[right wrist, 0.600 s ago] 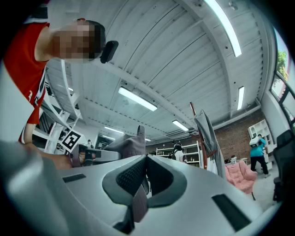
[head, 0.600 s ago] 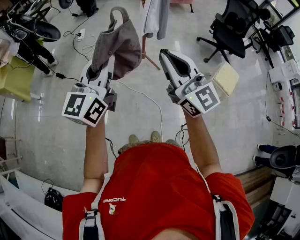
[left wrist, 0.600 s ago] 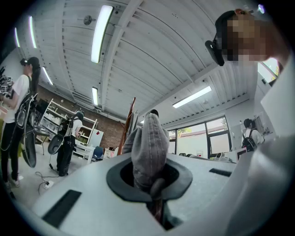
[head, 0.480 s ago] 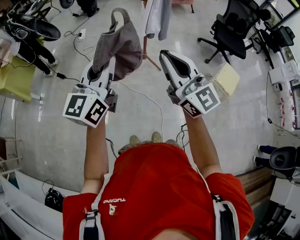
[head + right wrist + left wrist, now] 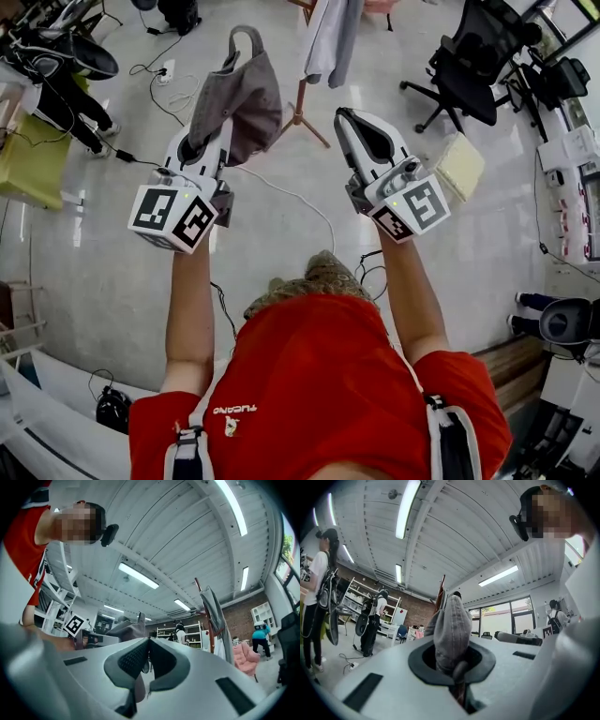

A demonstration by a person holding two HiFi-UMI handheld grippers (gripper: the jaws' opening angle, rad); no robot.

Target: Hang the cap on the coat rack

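Observation:
A grey cap (image 5: 236, 94) stands up out of my left gripper (image 5: 214, 139), whose jaws are shut on its lower edge; the back strap loops at the top. In the left gripper view the cap (image 5: 451, 630) rises from between the closed pads. My right gripper (image 5: 345, 120) is held up beside it, shut with nothing in it, its jaws tip to tip in the right gripper view (image 5: 146, 641). The wooden coat rack (image 5: 302, 94) stands ahead between both grippers, with light garments (image 5: 330, 37) hanging on it. The rack's pole (image 5: 206, 616) and a hung garment show right in the right gripper view.
A black office chair (image 5: 469, 66) stands at the right, a beige cushion (image 5: 461, 164) on the floor near it. Cables (image 5: 300, 202) run across the shiny floor. Bags and gear (image 5: 56, 66) lie at the left. Other people (image 5: 321, 602) stand in the room.
Both grippers have shifted slightly forward and to the right toward the rack, the cap still held. The person's feet have moved under the body.

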